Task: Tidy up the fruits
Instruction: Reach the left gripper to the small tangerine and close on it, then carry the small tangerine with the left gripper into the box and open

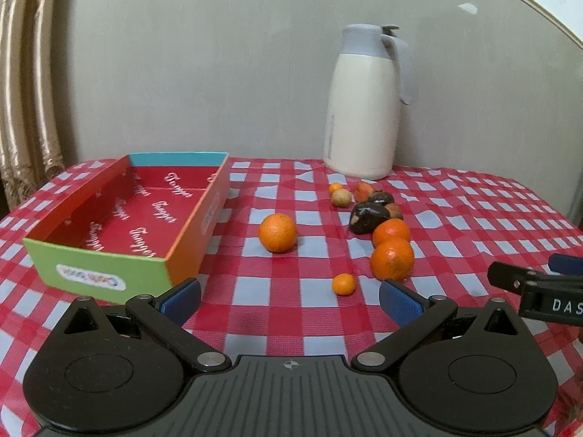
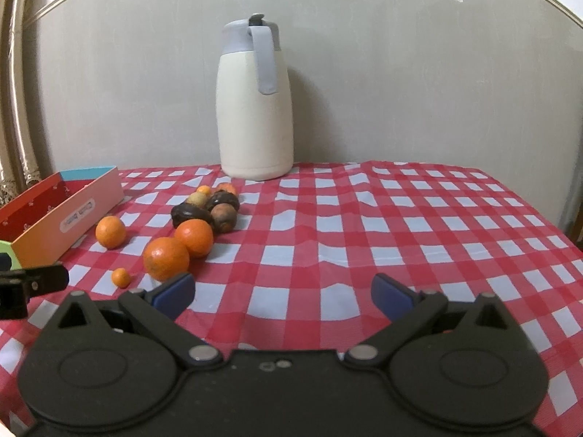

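Task looks like it has not started: the box (image 1: 124,218) sits empty on the table (image 1: 473,218), red printed floor fully visible in the left wrist view, no fruit inside. All fruit lies on the checked cloth to the right of the box. Nearest the box is a lone orange (image 1: 277,232), just off its long orange side wall. Further right of the box, two oranges (image 1: 392,258) touch each other, one behind the other, and a small kumquat-sized fruit (image 1: 343,284) sits in front of them, apart from both. Behind that pair is a tight cluster: dark brown fruits (image 1: 364,218), hard to identify, plus a pale round one (image 1: 341,197), a tiny orange one (image 1: 335,187) and a reddish piece (image 1: 363,190), most touching or nearly so. A white thermos jug (image 1: 364,109) stands against the wall behind the cluster, well right of the box; not part of the job. Left claw (image 1: 289,296) is spread wide, holding nothing, hovering low over the cloth in front of the box's right corner, roughly lined up with the small fruit. Right claw (image 2: 283,295) is also spread and empty, over bare cloth further right of the box than any fruit. Judgement: zero items placed, everything left to move; the lone orange or the small fruit is the easiest first pick for the left claw, while the cluster will need care to avoid rolling neighbours.
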`<state>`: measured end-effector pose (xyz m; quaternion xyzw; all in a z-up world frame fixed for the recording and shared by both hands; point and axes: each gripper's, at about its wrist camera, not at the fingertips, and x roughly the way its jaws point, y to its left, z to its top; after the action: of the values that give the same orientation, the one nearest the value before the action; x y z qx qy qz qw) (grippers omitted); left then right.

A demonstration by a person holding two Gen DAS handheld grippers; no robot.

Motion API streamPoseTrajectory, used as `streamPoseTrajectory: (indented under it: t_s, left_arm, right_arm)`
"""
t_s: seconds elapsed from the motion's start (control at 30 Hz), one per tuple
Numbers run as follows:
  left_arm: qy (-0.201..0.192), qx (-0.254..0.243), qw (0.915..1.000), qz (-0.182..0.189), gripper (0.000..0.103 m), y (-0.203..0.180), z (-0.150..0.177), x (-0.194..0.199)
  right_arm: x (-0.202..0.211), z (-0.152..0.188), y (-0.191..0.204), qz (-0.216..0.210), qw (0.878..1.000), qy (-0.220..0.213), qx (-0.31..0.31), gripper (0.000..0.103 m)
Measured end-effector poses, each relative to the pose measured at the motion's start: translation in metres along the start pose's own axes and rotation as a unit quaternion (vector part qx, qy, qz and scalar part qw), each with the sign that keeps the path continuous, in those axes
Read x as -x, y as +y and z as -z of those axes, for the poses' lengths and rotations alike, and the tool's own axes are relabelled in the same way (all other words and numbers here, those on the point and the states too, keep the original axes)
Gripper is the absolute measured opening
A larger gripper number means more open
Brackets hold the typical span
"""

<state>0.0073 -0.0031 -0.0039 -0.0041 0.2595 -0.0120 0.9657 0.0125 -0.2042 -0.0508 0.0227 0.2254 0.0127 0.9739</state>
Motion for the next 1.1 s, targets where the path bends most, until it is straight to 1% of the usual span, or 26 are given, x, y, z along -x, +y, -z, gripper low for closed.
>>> streamPoseTrajectory:
  t_s: [0.1,0.17,0.2,0.23,0.27,0.33,0.37,0.47,0.53,0.6,0.67,0.73,0.8,0.83,0.87,0.97,1.1]
  left_arm:
    - [0.004,-0.023,0.9997,0.001,0.103,-0.011,0.0,-0.007]
    - [0.005,-0.028,0.9996,0.008,0.102,-0.016,-0.002,-0.011]
    - [0.007,-0.028,0.9995,0.01,0.095,-0.018,-0.002,-0.013]
    - [0.013,-0.03,0.9994,0.013,0.071,-0.02,-0.003,-0.016]
    - [0.028,-0.032,0.9989,0.017,0.058,-0.023,-0.003,-0.022]
    - [0.055,-0.026,0.9979,0.02,0.053,-0.024,-0.001,-0.034]
    - [0.061,-0.023,0.9976,0.021,0.051,-0.025,0.0,-0.037]
    - [0.054,-0.032,0.9979,0.014,0.051,-0.031,-0.002,-0.041]
    - [0.056,-0.04,0.9976,0.01,0.051,-0.034,-0.002,-0.048]
    - [0.066,-0.039,0.997,0.012,0.047,-0.036,-0.003,-0.055]
    - [0.065,-0.042,0.9969,0.015,0.041,-0.038,-0.004,-0.057]
    - [0.062,-0.049,0.9968,0.012,0.04,-0.041,-0.005,-0.06]
    - [0.06,-0.051,0.9968,0.014,0.036,-0.041,-0.006,-0.063]
    - [0.061,-0.05,0.9967,0.017,0.026,-0.042,-0.007,-0.063]
    - [0.062,-0.048,0.9966,0.024,0.019,-0.042,-0.007,-0.064]
    - [0.064,-0.044,0.9966,0.029,0.019,-0.042,-0.008,-0.062]
    - [0.057,-0.039,0.9971,0.029,0.019,-0.036,-0.008,-0.058]
  right_arm:
    - [-0.003,-0.002,0.0,0.015,1.0,-0.002,0.003,0.103]
    - [-0.006,-0.006,-0.001,0.025,1.0,-0.002,0.005,0.103]
    - [-0.007,-0.007,-0.002,0.03,1.0,-0.005,0.005,0.103]
    - [-0.009,-0.009,-0.002,0.034,0.999,-0.005,0.003,0.103]
    - [-0.012,-0.011,-0.004,0.036,0.999,-0.005,0.0,0.103]
    - [-0.016,-0.013,-0.006,0.038,0.999,-0.004,-0.006,0.103]
    - [-0.018,-0.014,-0.006,0.04,0.999,-0.003,-0.007,0.103]
    - [-0.023,-0.016,-0.006,0.04,0.999,-0.007,-0.01,0.103]
    - [-0.024,-0.017,-0.005,0.041,0.999,-0.01,-0.007,0.103]
    - [-0.027,-0.018,-0.005,0.041,0.999,-0.011,-0.007,0.103]
    - [-0.028,-0.018,-0.006,0.042,0.999,-0.011,-0.008,0.103]
    - [-0.03,-0.018,-0.008,0.046,0.999,-0.011,-0.011,0.103]
    - [-0.031,-0.018,-0.01,0.047,0.999,-0.009,-0.016,0.103]
    - [-0.031,-0.018,-0.012,0.048,0.999,-0.009,-0.019,0.103]
    - [-0.031,-0.017,-0.013,0.048,0.999,-0.008,-0.023,0.103]
    - [-0.031,-0.016,-0.014,0.047,0.999,-0.008,-0.024,0.103]
    - [-0.031,-0.015,-0.013,0.047,0.999,-0.009,-0.022,0.103]
